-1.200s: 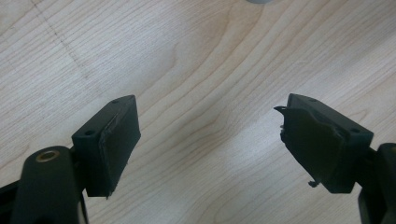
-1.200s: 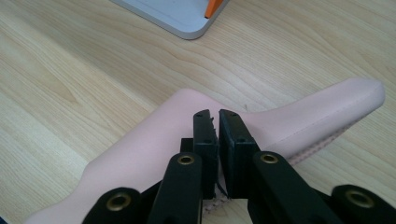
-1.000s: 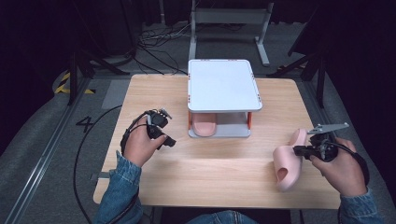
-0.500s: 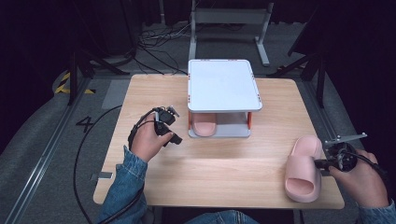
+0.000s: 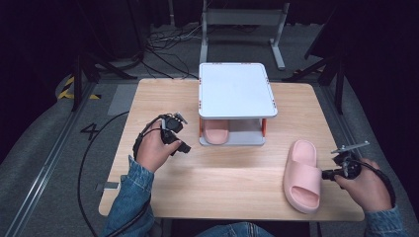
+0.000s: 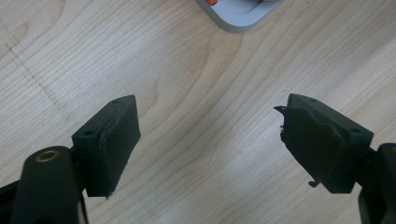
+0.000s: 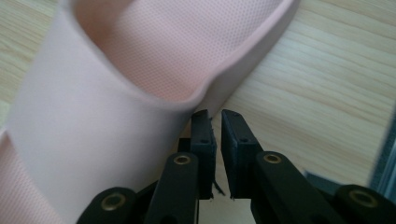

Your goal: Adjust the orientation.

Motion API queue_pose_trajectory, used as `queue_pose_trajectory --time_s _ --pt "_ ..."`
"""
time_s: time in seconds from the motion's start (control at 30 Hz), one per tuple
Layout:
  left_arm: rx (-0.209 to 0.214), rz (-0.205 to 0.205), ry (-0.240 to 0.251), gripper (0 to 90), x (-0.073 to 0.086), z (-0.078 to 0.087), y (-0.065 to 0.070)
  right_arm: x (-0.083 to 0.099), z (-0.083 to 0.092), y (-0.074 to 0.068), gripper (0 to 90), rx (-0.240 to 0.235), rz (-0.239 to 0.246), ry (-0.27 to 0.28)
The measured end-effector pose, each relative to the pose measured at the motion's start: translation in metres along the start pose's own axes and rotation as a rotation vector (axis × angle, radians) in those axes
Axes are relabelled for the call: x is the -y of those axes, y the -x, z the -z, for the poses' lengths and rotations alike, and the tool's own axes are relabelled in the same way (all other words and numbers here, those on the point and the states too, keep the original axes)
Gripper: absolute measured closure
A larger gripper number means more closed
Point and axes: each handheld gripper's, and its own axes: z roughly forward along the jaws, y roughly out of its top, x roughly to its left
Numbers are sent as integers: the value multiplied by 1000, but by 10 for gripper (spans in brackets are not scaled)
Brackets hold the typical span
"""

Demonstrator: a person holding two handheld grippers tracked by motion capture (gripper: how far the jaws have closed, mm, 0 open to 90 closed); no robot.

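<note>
Wooden table (image 5: 232, 173) sitting on grey floor (image 5: 44, 163) w/ dark surroundings closing in. Black cables (image 5: 168, 42) trailing behind table, grey metal frame (image 5: 242, 19) standing beyond it, yellow-black tape (image 5: 66, 89) lying left of table.

**Bright table, dark room**

Overhead light falls evenly on the wooden table (image 5: 237, 173) in the high view — the floor around it sinks into near-black. The white shelf top (image 5: 236, 89) glares slightly. Shadows are soft and short. Both gripper views are sharp on the wood grain; the pink slipper (image 7: 116, 93) is softly blurred up close.
</note>
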Motion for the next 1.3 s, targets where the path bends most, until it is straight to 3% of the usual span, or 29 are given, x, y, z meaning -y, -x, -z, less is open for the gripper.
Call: queue_pose_trajectory --time_s 0.17,0.3,0.57,0.63,0.73,1.1,1.13,1.3 --pt "-5 18 5 197 6 4 -3 -8 -7 -11 824 -8 46 -7" --pt "-7 20 11 197 8 6 -3 -3 0 -10 829 9 33 -38" --pt "-1 10 15 197 3 5 -2 18 6 -23 862 28 46 -167" --pt "1 7 11 197 2 4 -1 22 5 -28 872 30 61 -217" --pt "1 7 12 197 2 5 -1 22 3 -38 880 10 100 -240" --pt "-6 34 9 197 14 8 -5 0 -7 -66 872 -44 181 -177" --pt "-11 42 11 198 18 10 -6 -8 -10 -74 865 -66 212 -148" --pt "-26 63 16 197 28 14 -9 -24 -17 -87 862 -94 261 -101"
